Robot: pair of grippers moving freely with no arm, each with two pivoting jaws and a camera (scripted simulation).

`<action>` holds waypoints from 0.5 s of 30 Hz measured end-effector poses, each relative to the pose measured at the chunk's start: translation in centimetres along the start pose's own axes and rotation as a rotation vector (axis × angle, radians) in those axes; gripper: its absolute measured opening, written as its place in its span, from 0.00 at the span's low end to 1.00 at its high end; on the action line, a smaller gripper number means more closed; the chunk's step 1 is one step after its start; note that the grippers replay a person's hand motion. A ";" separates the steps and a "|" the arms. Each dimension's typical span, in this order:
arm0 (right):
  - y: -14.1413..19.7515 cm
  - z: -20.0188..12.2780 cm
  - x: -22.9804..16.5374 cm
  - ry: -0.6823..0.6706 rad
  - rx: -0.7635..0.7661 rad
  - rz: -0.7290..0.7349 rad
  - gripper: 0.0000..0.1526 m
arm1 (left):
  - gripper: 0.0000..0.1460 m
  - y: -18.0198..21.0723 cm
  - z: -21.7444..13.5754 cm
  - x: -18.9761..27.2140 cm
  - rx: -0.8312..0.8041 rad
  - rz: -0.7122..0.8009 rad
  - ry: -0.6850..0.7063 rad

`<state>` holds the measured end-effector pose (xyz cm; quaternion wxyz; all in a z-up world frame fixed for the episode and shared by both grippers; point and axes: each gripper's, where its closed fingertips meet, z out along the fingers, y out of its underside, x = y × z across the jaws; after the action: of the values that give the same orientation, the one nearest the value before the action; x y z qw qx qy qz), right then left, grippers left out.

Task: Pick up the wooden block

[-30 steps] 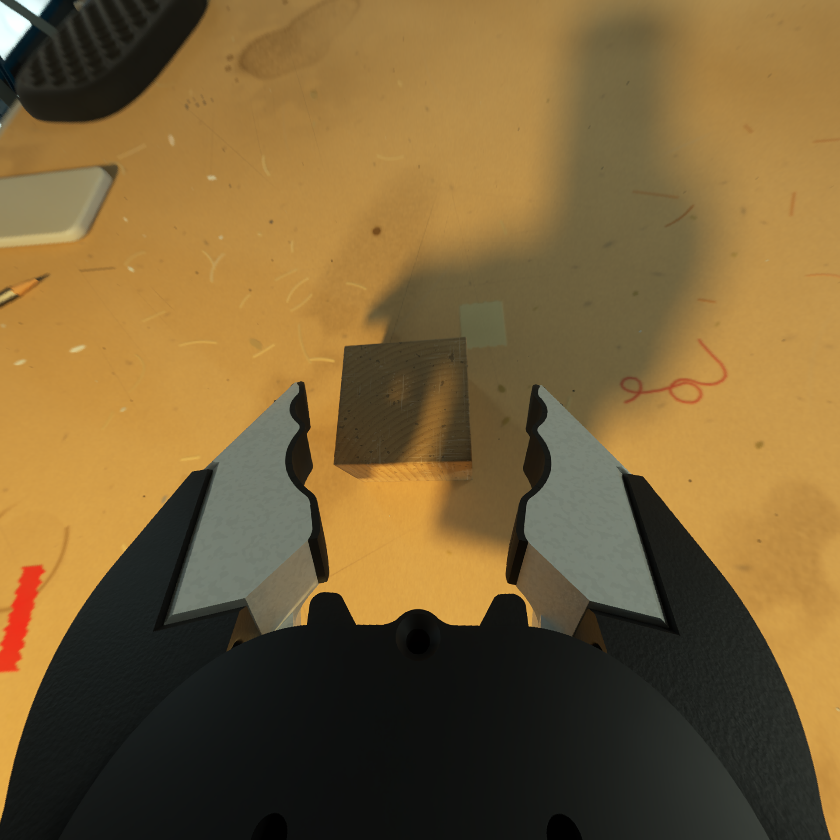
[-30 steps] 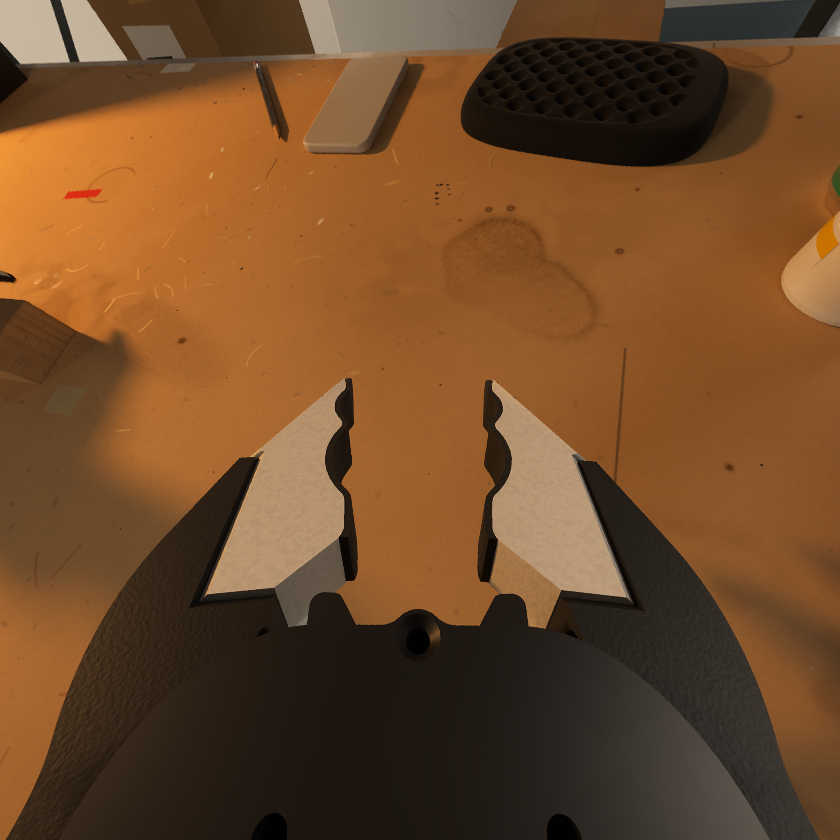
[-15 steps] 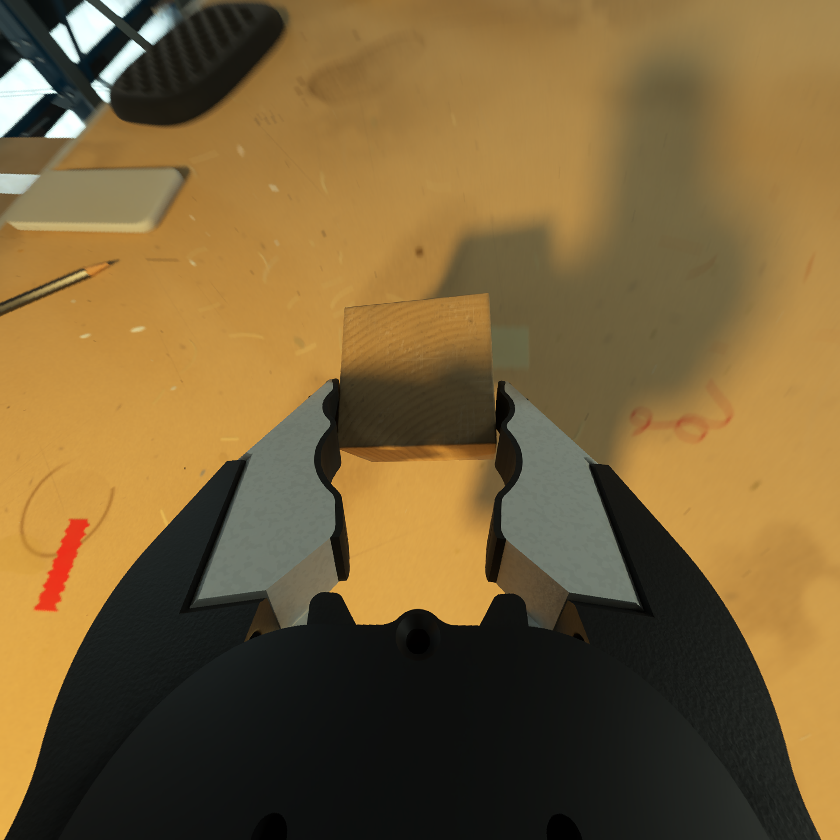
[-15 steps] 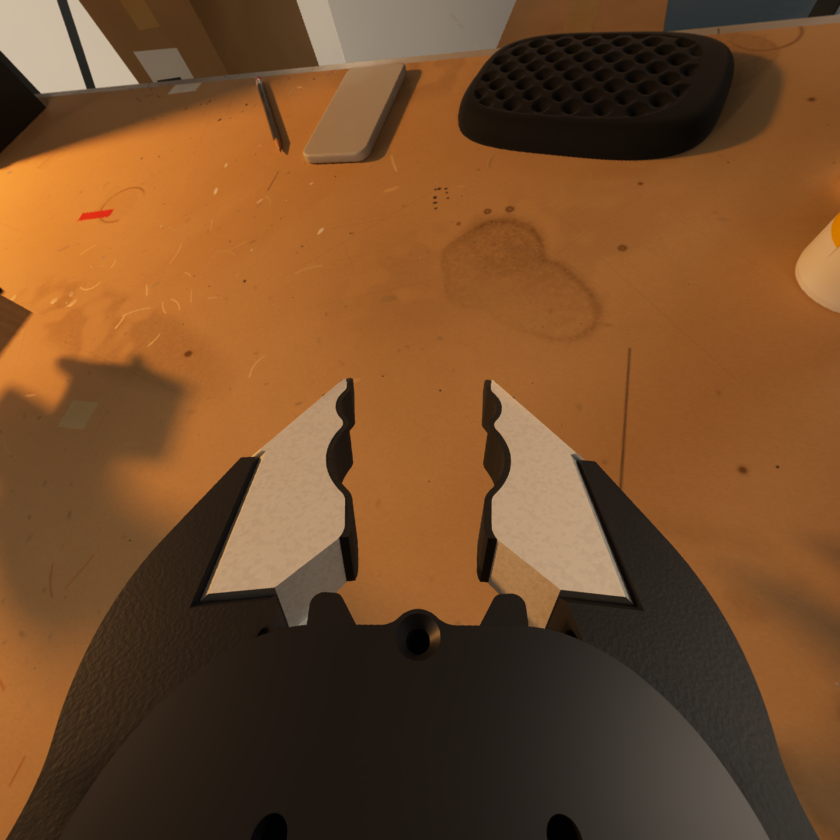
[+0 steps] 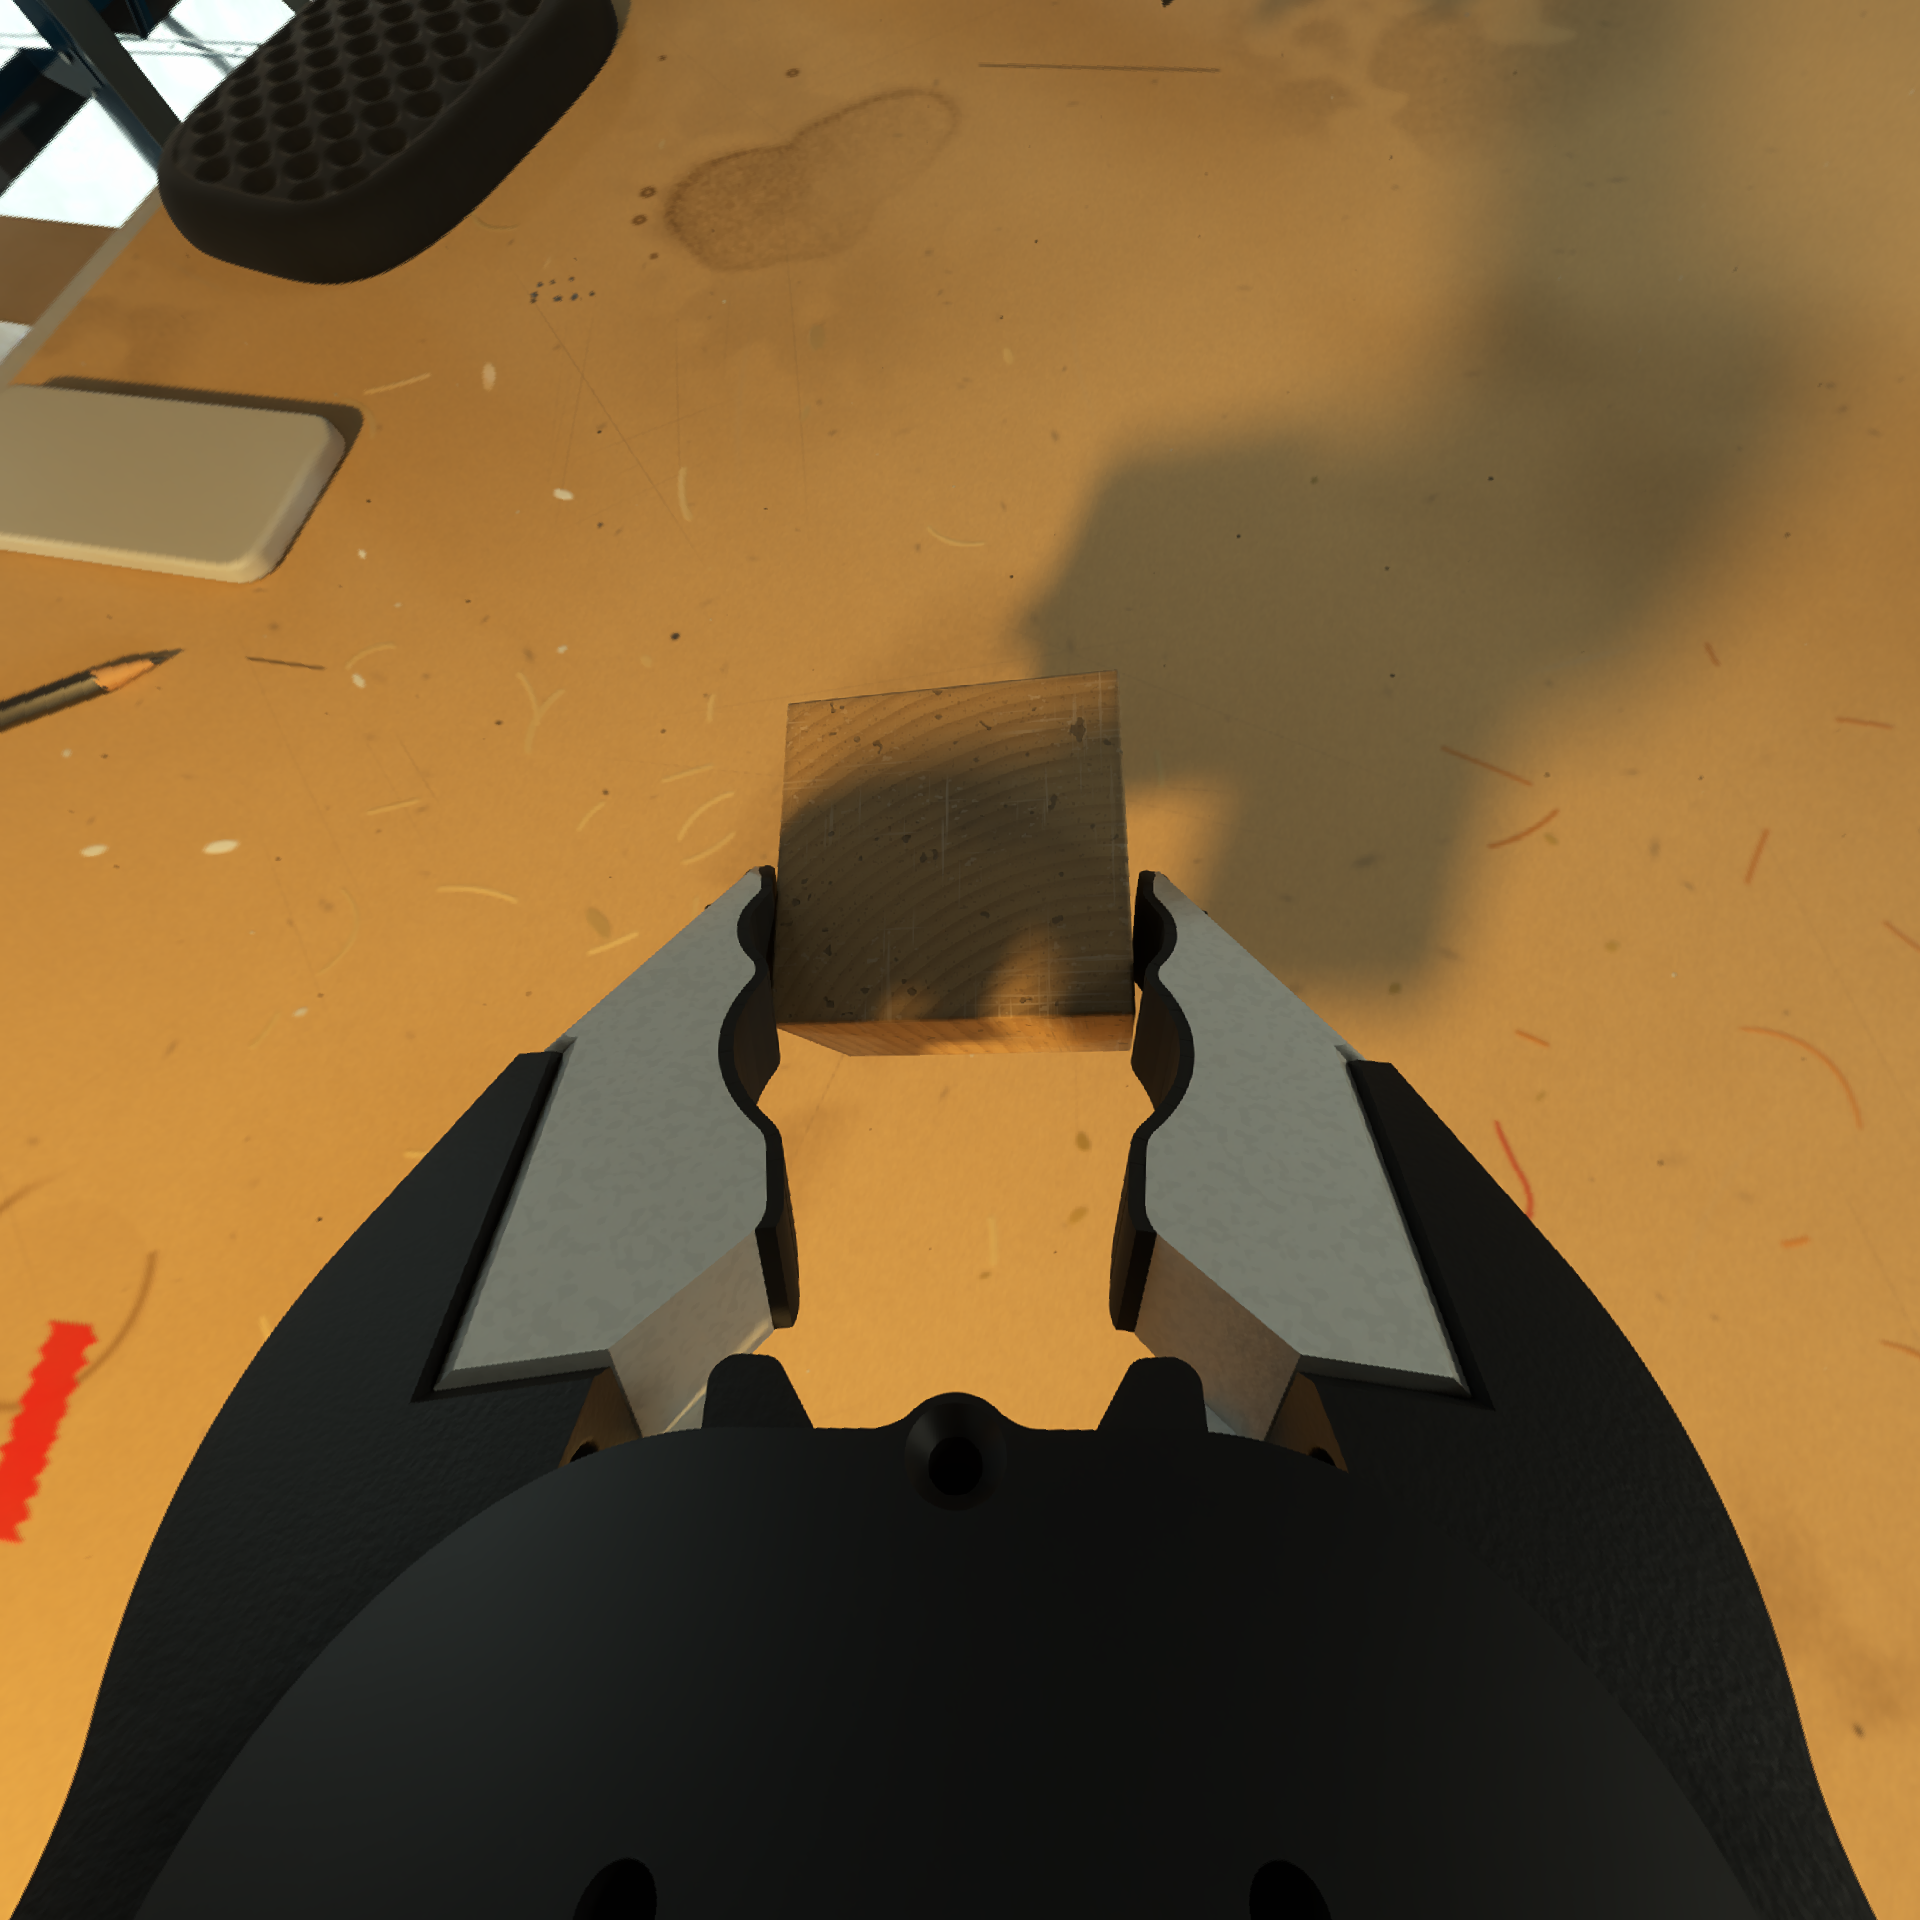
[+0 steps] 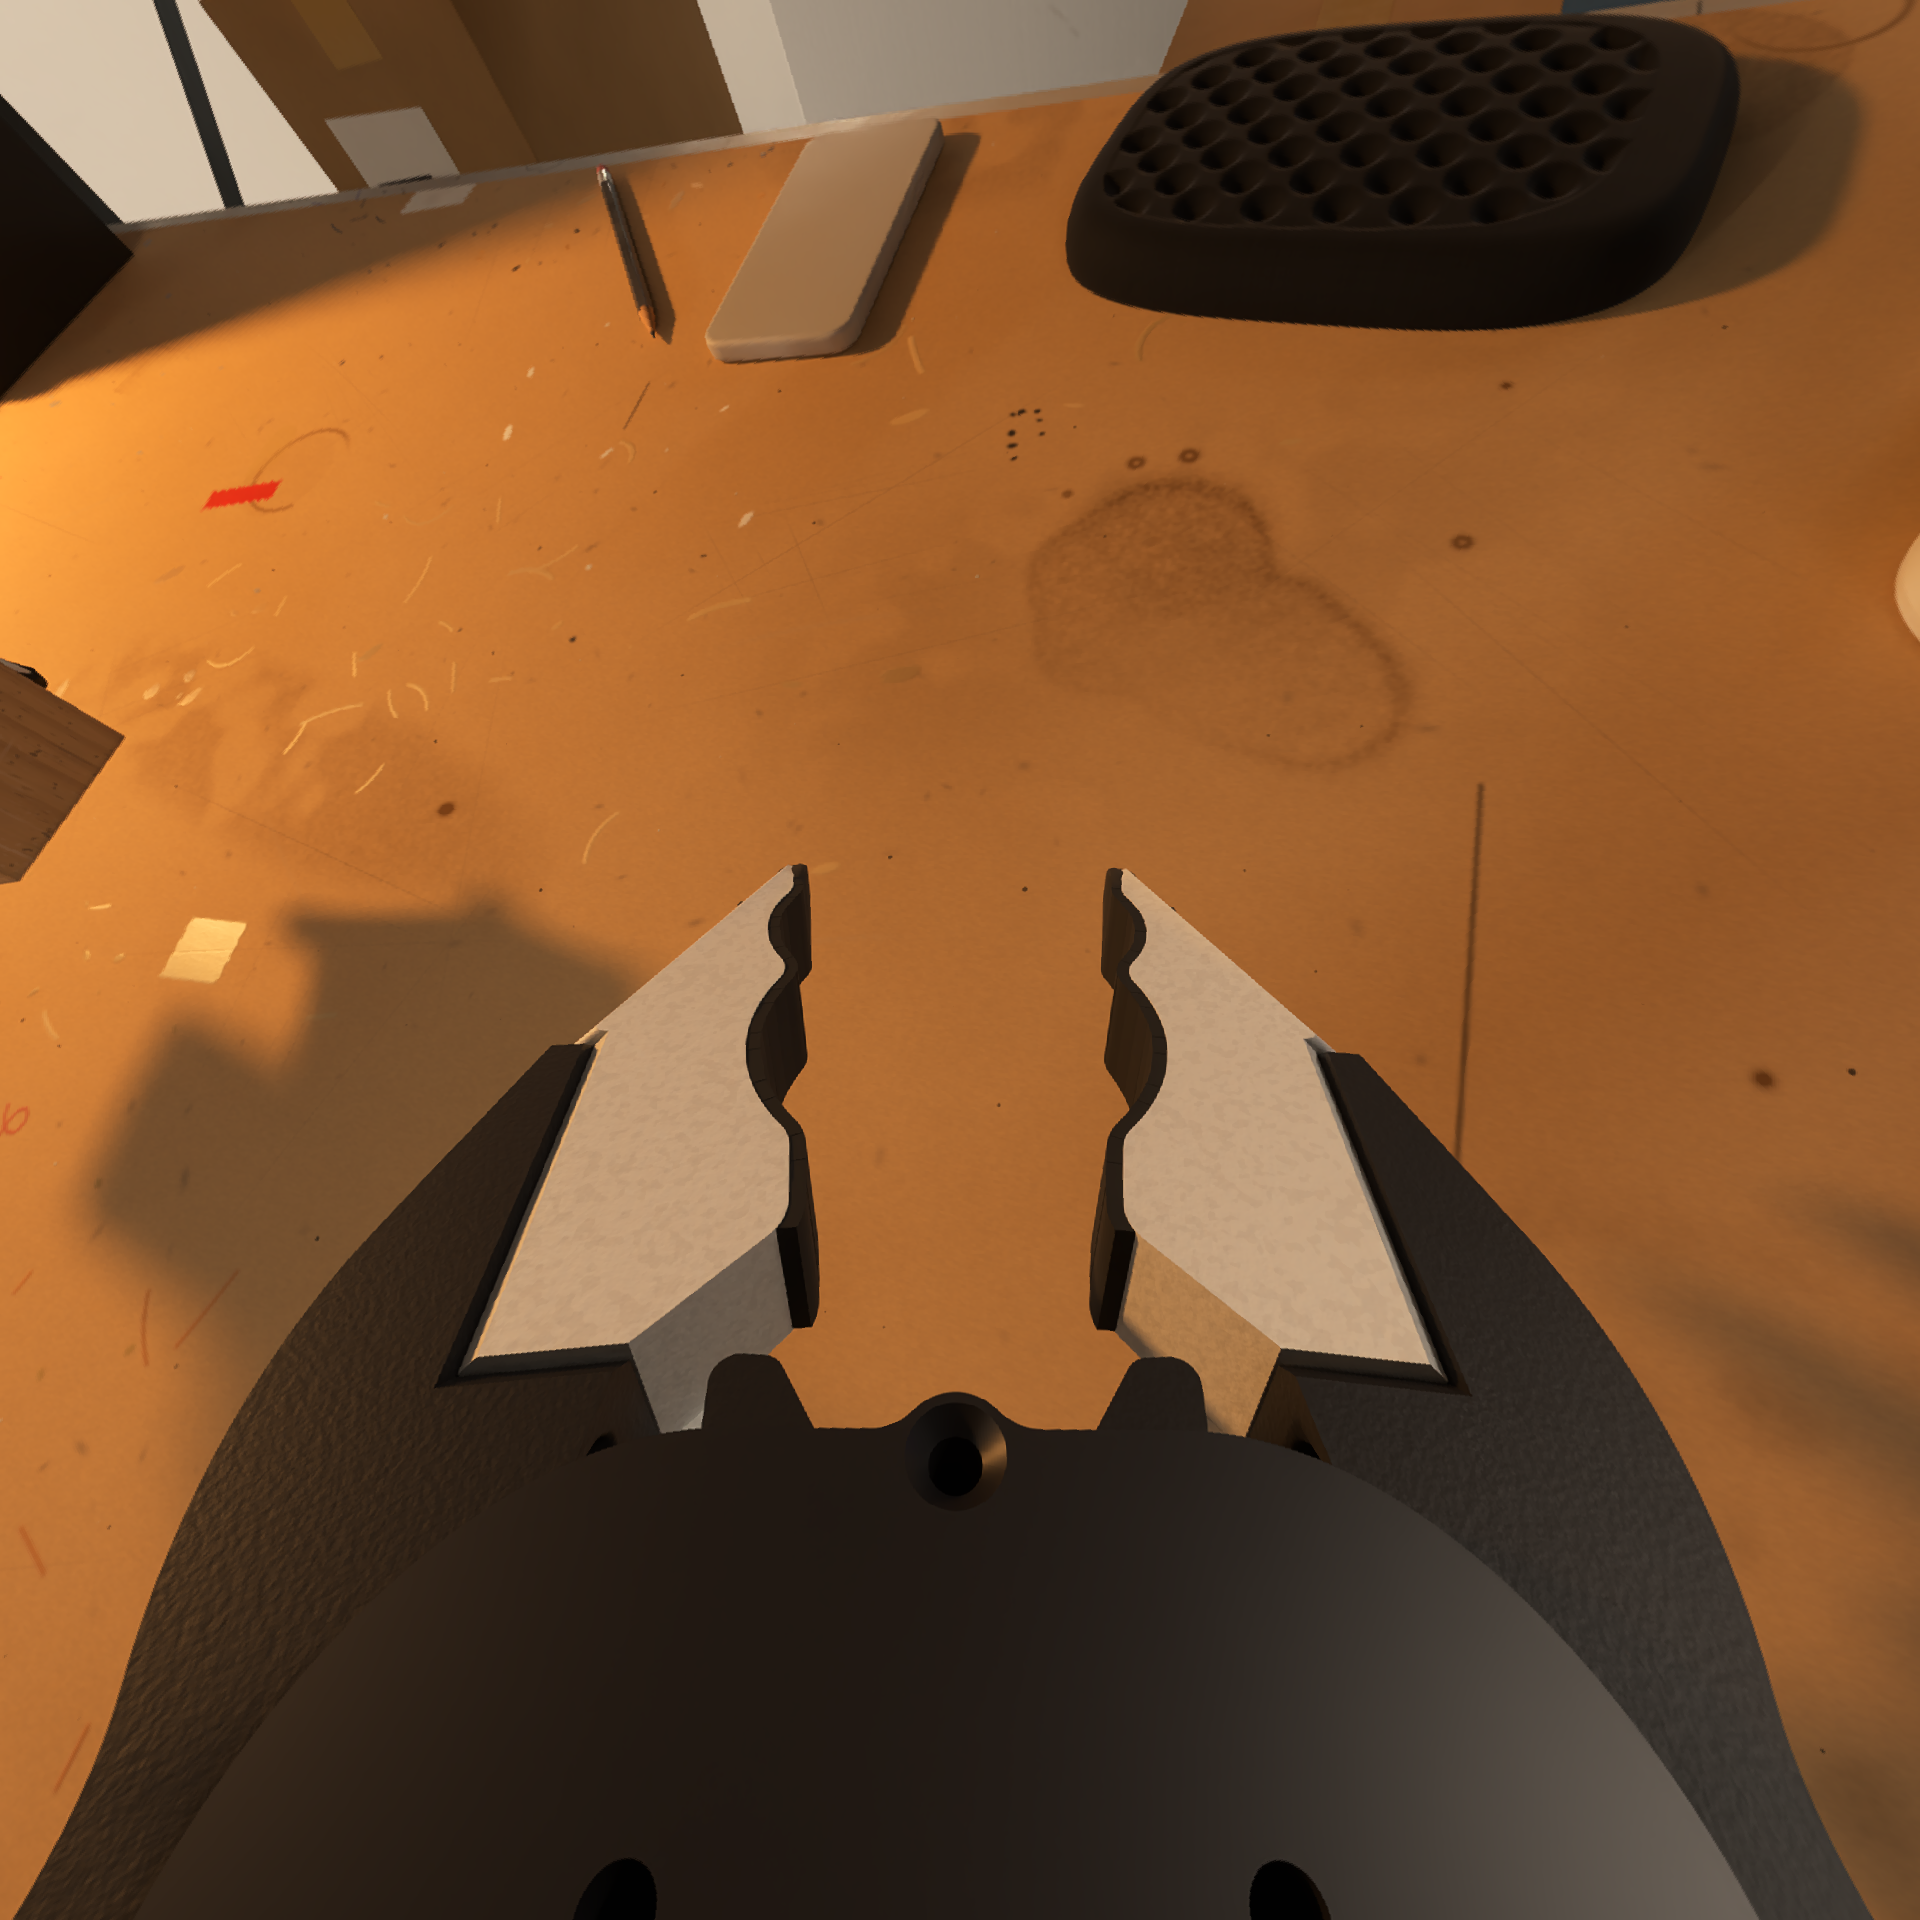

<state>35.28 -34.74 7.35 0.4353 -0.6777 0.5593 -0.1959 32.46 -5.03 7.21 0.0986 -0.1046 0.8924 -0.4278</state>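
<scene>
The wooden block (image 5: 951,862) is a small cube with ring grain on its top face. My left gripper (image 5: 953,883) is shut on it, with a fingertip on each side, and holds it above the table, where its shadow falls to the right. The block also shows at the left edge of the right wrist view (image 6: 42,769), off the surface. My right gripper (image 6: 956,883) is open and empty above the bare table, well to the right of the block.
A black perforated pad (image 5: 384,125) (image 6: 1403,166), a beige flat slab (image 5: 156,478) (image 6: 831,239) and a pencil (image 5: 83,686) (image 6: 629,249) lie near the table's far edge. A red mark (image 5: 42,1423) and a pale square patch (image 6: 205,948) are on the surface. A white object (image 6: 1910,582) is at the right edge.
My left gripper has closed on the block and lifted it off the table; the surface now looks farther away. My right gripper has stayed open and hardly moved.
</scene>
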 end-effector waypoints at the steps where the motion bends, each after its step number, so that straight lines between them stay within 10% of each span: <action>1: 0.0 0.1 0.0 -0.001 -0.006 -0.001 0.37 | 0.47 0.0 0.1 0.1 0.003 -0.010 0.005; 15: 0.2 0.6 -0.1 -0.009 -0.025 -0.003 0.37 | 0.47 0.5 1.1 0.6 -0.021 -0.006 0.023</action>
<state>35.55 -34.42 6.88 0.4290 -0.6847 0.5589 -0.1864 32.17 -5.70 6.14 0.0858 -0.1035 0.8976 -0.4197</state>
